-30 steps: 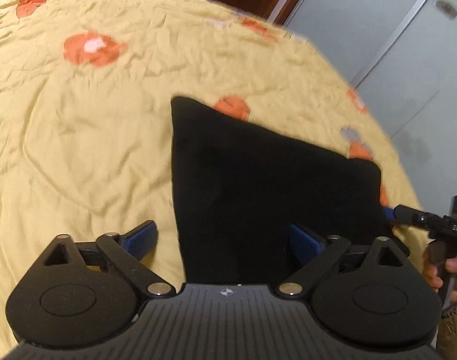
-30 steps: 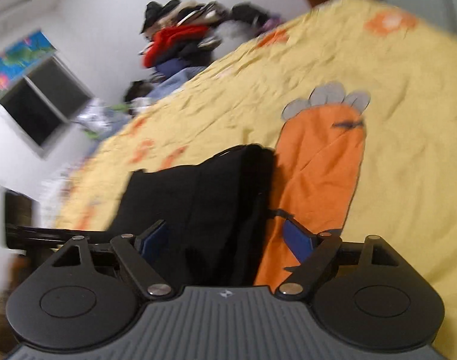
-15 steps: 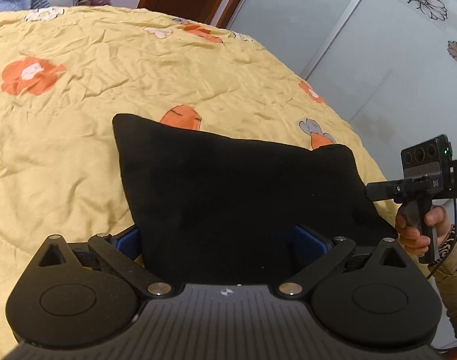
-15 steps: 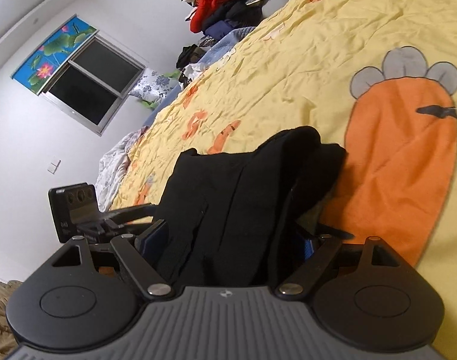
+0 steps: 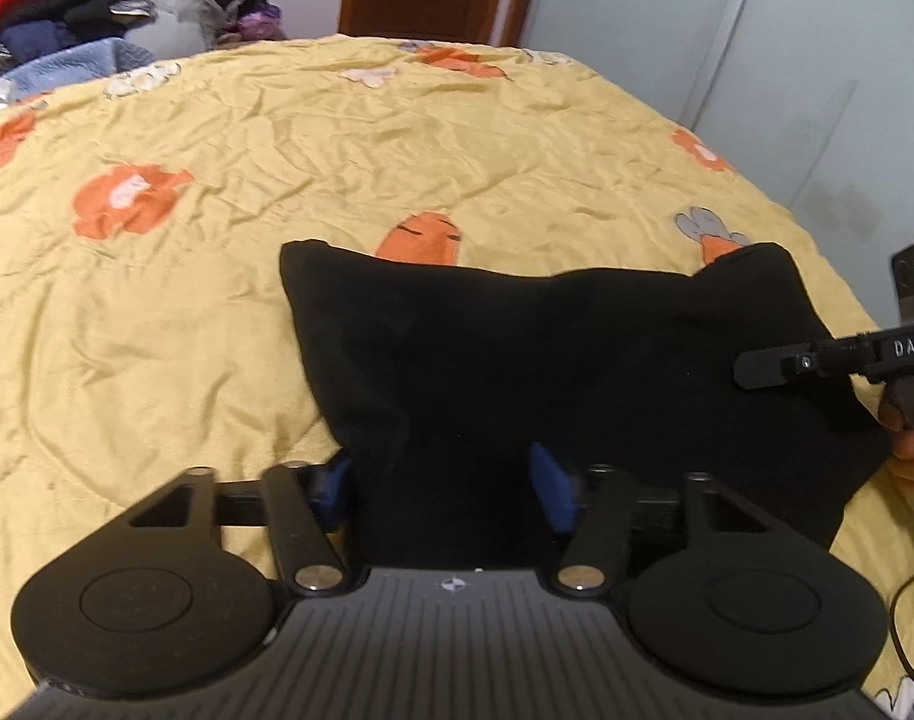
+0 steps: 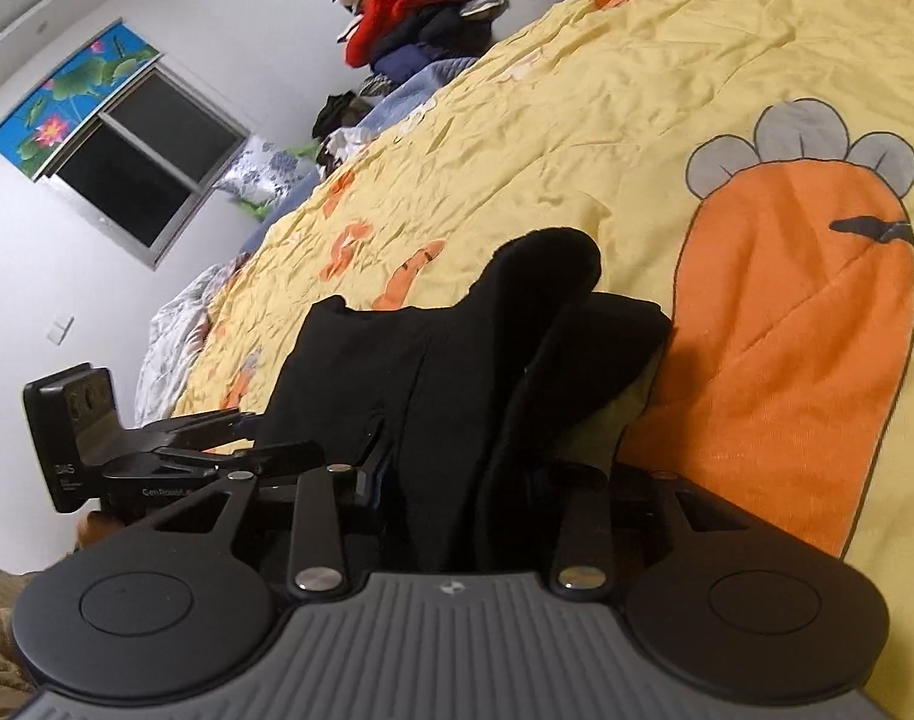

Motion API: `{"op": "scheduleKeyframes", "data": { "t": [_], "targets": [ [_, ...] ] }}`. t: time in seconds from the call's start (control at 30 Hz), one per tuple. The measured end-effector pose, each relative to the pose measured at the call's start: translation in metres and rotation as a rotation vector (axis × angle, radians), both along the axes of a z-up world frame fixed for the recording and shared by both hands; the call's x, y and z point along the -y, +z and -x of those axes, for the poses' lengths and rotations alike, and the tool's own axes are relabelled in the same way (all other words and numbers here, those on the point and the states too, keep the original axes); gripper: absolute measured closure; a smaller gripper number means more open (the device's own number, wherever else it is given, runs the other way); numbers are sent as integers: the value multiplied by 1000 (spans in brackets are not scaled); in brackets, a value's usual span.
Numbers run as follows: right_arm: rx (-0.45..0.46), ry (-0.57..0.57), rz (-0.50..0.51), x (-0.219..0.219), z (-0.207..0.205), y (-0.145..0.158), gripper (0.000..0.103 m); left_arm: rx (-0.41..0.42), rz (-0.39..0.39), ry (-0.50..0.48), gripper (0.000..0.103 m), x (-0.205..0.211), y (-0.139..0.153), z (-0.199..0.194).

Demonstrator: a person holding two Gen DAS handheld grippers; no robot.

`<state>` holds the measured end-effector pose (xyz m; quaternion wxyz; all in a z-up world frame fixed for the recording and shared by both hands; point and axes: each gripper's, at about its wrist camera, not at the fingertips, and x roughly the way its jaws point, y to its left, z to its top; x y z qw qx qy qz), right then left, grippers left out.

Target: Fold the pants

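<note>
You are holding the black pants (image 5: 577, 372) with both grippers over the yellow bedspread (image 5: 217, 312). Your left gripper (image 5: 445, 480) is sitting at the near edge of the cloth, its blue pads (image 5: 553, 483) set fairly wide with a bunch of fabric filling the gap between them, so it is gripping the pants. The pants are lying as a dark folded slab near the bed's right side, their far corners touching two carrot prints (image 5: 424, 237). Your right gripper (image 6: 463, 480) is coming in from the other end; thick folds of the cloth are running down between its fingers and hiding the tips, and the fabric is rising from them in a lifted hump, so it too is gripping the pants. In the right view the pants are lying just beside a big orange carrot (image 6: 793, 324). A clothes pile (image 6: 421, 12) is sitting past the bed, by the wall
</note>
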<state>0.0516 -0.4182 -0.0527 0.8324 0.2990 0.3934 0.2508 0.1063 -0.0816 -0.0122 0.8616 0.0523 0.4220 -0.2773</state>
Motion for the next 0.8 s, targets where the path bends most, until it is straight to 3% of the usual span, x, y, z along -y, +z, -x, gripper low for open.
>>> {"op": "scheduleKeyframes", "data": {
  "t": [0.17, 0.27, 0.57, 0.7, 0.8],
  "targets": [
    [10, -34, 78, -13, 4, 8, 71, 24, -17, 49, 77, -1, 8, 3],
    [19, -38, 97, -15, 7, 16, 73, 27, -9, 63, 83, -4, 13, 4],
    [91, -9, 116, -40, 5, 54, 74, 77, 28, 79, 86, -25, 40, 14],
    [139, 38, 106, -63, -7, 72, 74, 187, -52, 121, 86, -35, 57, 18],
    [168, 74, 92, -83, -22, 82, 74, 220, -78, 160, 87, -48, 67, 14]
  ]
}}
